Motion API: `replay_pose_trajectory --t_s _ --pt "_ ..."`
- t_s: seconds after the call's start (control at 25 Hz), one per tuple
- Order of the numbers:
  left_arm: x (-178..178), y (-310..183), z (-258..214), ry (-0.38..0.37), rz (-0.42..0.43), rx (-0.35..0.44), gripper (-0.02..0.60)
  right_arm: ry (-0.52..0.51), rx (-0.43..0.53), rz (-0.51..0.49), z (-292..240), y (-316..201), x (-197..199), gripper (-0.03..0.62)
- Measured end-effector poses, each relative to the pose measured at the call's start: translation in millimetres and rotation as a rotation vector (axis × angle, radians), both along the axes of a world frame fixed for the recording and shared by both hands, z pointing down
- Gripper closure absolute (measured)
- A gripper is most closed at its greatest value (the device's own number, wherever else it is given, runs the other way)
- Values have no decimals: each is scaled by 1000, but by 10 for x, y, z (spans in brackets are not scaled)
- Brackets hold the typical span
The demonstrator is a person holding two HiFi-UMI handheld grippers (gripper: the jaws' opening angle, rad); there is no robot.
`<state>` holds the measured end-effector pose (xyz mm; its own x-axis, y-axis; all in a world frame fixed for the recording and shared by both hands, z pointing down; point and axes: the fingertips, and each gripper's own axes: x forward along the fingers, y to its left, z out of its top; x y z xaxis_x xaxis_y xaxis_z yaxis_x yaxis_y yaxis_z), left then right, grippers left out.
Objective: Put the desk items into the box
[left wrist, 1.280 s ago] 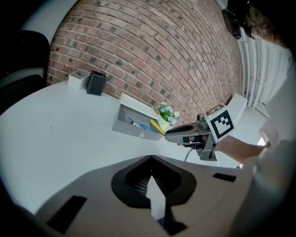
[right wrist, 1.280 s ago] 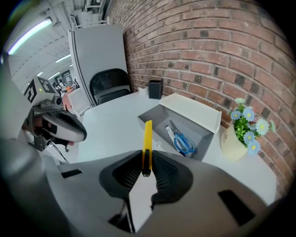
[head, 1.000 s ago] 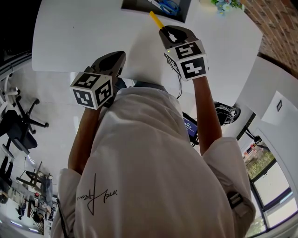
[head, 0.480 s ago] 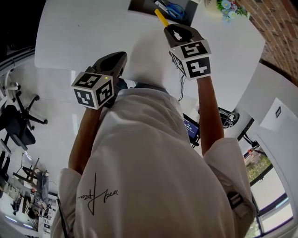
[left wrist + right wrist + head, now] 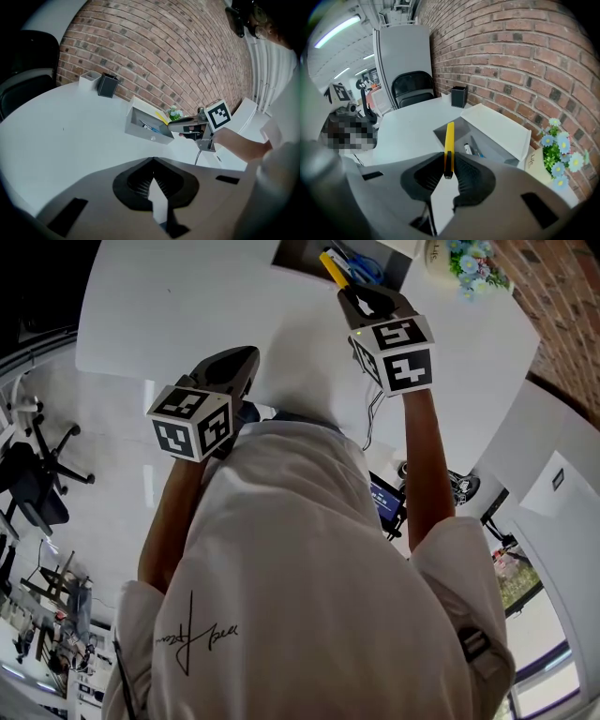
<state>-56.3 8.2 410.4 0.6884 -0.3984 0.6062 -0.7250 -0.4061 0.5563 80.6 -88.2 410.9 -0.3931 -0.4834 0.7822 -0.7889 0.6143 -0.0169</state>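
White desk (image 5: 187, 306), right gripper (image 5: 449, 165) pinching yellow cutter (image 5: 449, 138) over box (image 5: 499, 126), left gripper (image 5: 152, 161) closed

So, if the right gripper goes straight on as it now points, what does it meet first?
Probably the open box; the yellow stick in the right gripper would arrive first, though depth is unclear.

flower pot (image 5: 533, 161), right of centre in the right gripper view: the word "life" in dark script on its cream wall; smaller print beneath it is not legible. shirt (image 5: 281, 596), lower left in the head view: a dark handwritten scrawl on the back, not legible. left marker cube (image 5: 190, 420) and right marker cube (image 5: 398, 354): black-and-white coded squares only, no letters or numbers.
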Motion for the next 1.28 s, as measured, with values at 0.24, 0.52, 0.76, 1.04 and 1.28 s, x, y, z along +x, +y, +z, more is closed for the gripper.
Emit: replay_pose_trajectory --t_s 0.24,0.52,0.76,1.04,1.28 --pt "-34 -29 9 -3 -10 -5 577 6 0 -9 32 -109 -10 513" --pt "-134 -45 31 -6 -28 -9 577 22 10 -18 71 -232 -30 513" --pt "-198 -37 105 -14 -43 -32 577 28 1 -13 144 -326 -14 513" --pt "-221 -91 135 -12 -55 -45 577 42 -16 -9 238 -436 -4 513" --pt "-238 -106 185 -14 -72 -60 577 49 -30 -15 356 -511 -8 513"
